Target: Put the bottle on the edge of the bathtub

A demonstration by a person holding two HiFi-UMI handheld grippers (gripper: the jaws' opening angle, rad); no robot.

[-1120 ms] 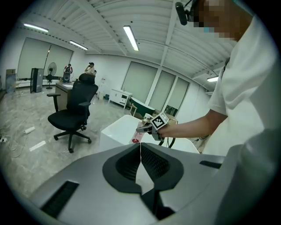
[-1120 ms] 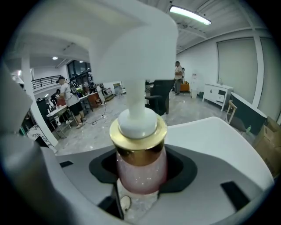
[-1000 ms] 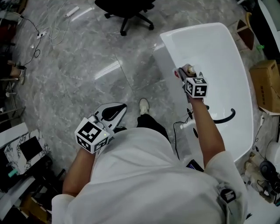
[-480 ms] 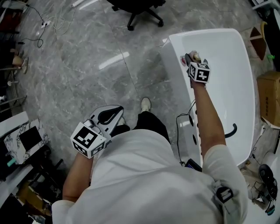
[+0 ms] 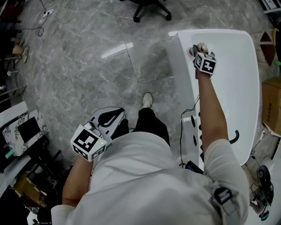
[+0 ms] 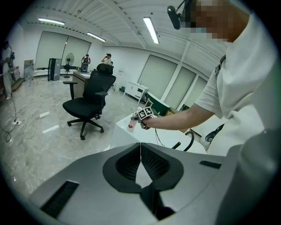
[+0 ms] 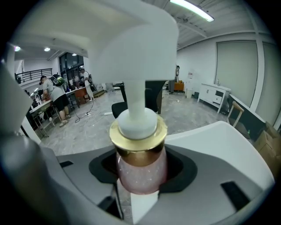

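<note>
A pink pump bottle (image 7: 139, 173) with a gold collar and a white pump head stands upright between the jaws of my right gripper (image 5: 198, 50), which is shut on it. In the head view the bottle (image 5: 201, 45) hangs over the far left rim of the white bathtub (image 5: 180, 66). The left gripper view shows the same bottle (image 6: 131, 123) above the tub's corner (image 6: 125, 136). Down by the person's left hip, my left gripper (image 5: 116, 113) has its pads (image 6: 151, 160) pressed together with nothing in them.
A black office chair (image 5: 151, 9) stands on the grey marble floor beyond the tub. Cables (image 5: 52, 13) lie at the far left. A black curved spout (image 5: 232, 137) sits in the tub. A cardboard box (image 5: 272, 101) is at the right, and several people stand far off (image 7: 52, 96).
My right gripper has carried the bottle farther along the tub's left rim toward its far end. The left gripper has hardly moved.
</note>
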